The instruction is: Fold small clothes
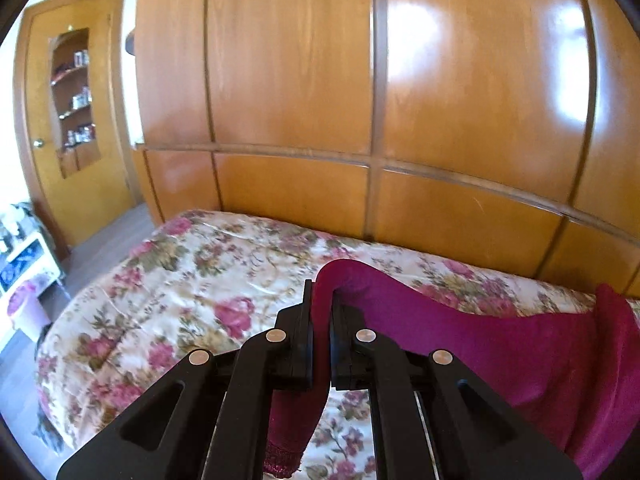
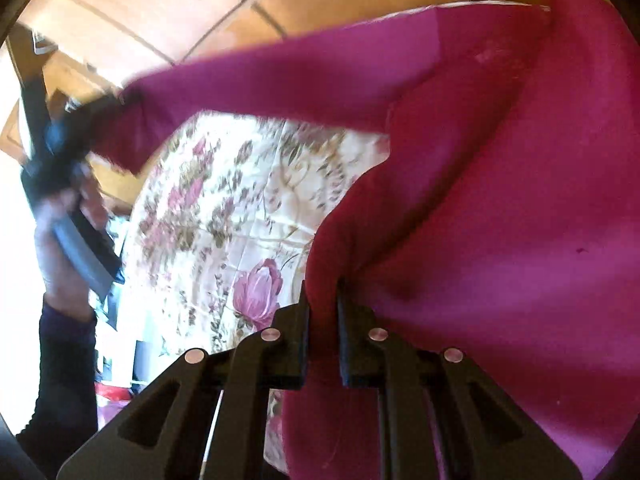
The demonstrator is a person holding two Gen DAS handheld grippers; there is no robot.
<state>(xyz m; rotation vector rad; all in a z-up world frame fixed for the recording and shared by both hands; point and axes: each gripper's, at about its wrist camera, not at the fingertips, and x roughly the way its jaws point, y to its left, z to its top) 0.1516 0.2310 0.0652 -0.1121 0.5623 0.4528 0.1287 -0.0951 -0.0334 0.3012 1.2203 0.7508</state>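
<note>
A magenta long-sleeved garment [image 1: 500, 352] is held up above the floral bedspread [image 1: 168, 288]. My left gripper [image 1: 321, 300] is shut on the end of one sleeve, whose cuff [image 1: 286, 452] hangs below the jaws. My right gripper [image 2: 323, 300] is shut on an edge of the garment's body [image 2: 500, 220]. In the right wrist view the sleeve [image 2: 280, 80] stretches left to the left gripper [image 2: 60, 152], held in a hand. The bedspread [image 2: 224, 216] shows below the cloth.
Glossy wooden wardrobe panels [image 1: 360, 80] stand behind the bed. A wooden door with a shelf niche [image 1: 76, 100] is at the far left, with floor and a white stand with a pink bin [image 1: 24, 304] beside the bed.
</note>
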